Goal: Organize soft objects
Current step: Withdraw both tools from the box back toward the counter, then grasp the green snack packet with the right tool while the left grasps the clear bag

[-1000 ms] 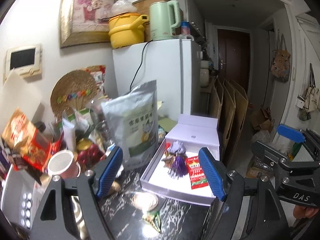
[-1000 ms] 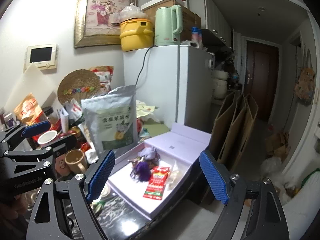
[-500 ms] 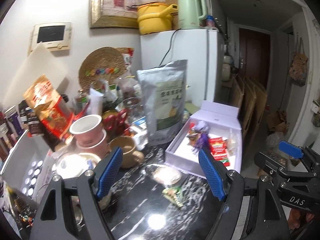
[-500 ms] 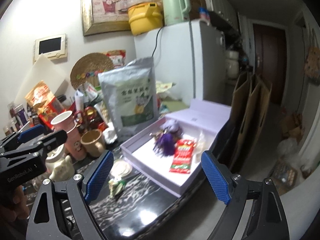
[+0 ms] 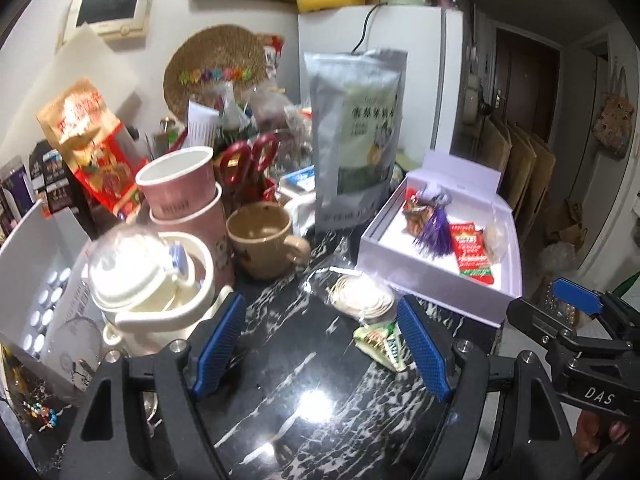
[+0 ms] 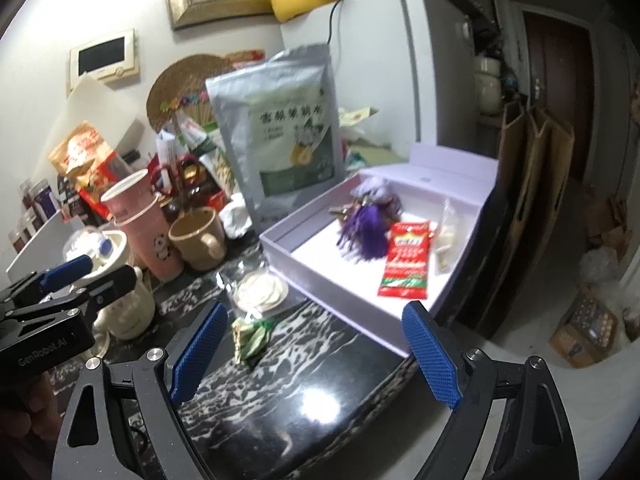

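An open lilac box (image 5: 432, 292) (image 6: 344, 300) sits at the right edge of the black marble counter. It holds a purple tassel charm (image 5: 434, 228) (image 6: 368, 228), a red sachet (image 5: 474, 254) (image 6: 406, 260) and a small clear packet (image 6: 446, 236). On the counter before the box lie a small green wrapped packet (image 5: 380, 342) (image 6: 252, 334) and a clear bag with a pale round pad (image 5: 362, 300) (image 6: 260, 290). My left gripper (image 5: 320, 352) is open and empty above the counter. My right gripper (image 6: 316, 354) is open and empty too.
A tall silver pouch (image 5: 356, 136) stands behind the box. A tan mug (image 5: 262, 240), stacked pink cups (image 5: 184, 192), a cream kettle (image 5: 152, 292) and snack bags crowd the left. A white fridge (image 5: 384, 72) stands behind. The counter drops off at the right.
Both grippers have pulled back and tilted down toward the counter. The mugs, cups and the green packet have come into view. Both stay open.
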